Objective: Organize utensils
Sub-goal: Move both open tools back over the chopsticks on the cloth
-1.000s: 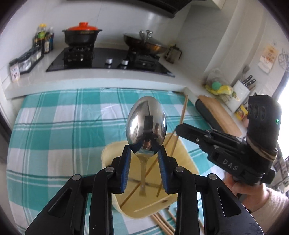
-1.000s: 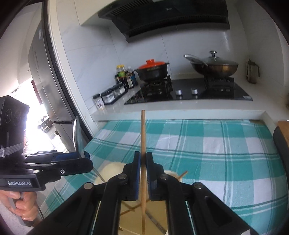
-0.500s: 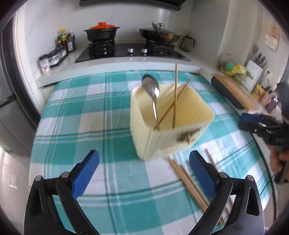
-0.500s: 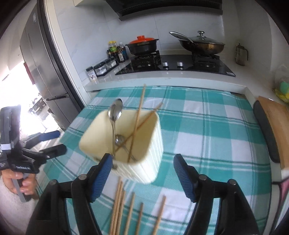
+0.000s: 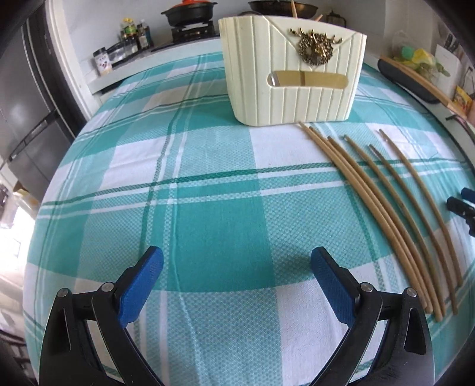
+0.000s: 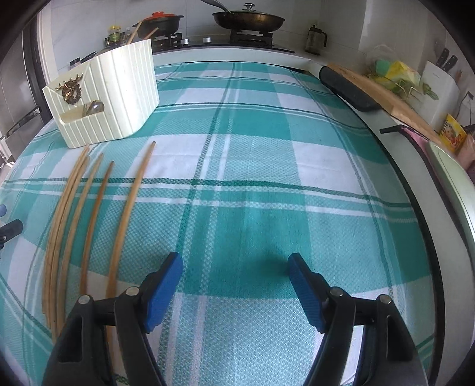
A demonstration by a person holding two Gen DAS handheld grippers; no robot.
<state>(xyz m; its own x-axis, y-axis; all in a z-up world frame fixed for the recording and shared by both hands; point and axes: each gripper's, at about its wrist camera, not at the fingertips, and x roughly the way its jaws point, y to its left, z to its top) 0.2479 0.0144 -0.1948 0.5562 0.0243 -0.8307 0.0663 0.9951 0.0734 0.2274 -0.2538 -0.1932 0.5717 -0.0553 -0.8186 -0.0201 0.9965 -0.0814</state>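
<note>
- Left gripper [image 5: 236, 274]: blue pads spread wide, nothing between them, low over the teal-and-white checked tablecloth [image 5: 193, 184].
- Right gripper [image 6: 235, 280]: pads likewise spread wide, nothing held, low over the same cloth.
- Cream ribbed holder [image 5: 292, 66] upright on the cloth, well ahead of the left gripper; brass stag-and-wreath emblem [image 5: 315, 49] on its front face, slot cut-out just below.
- Through the slot: metal of a spoon [image 5: 273, 80] and pale wood visible inside.
- Chopstick tips [image 6: 142, 31] poking up above the holder rim, tilted, in the right wrist view.
- Loose chopsticks [image 5: 386, 207] flat on the cloth, roughly parallel, fanned slightly; far ends just short of the holder's base, not touching it.
- From the left wrist view: loose sticks to the right of the left gripper. From the right wrist view: same sticks [image 6: 89, 225] to the left, the nearest one running beside and under the right gripper's left finger.
- Exact count of loose sticks unclear; several lie pressed together.
- Tip of the other gripper just visible at the frame edge in each view, beyond the sticks.
- Background: stove [image 6: 234, 40] with a lidded pan [image 6: 248, 19] and a red-lidded pot [image 6: 161, 22]; cutting board [image 6: 383, 92] along the right-hand counter.
</note>
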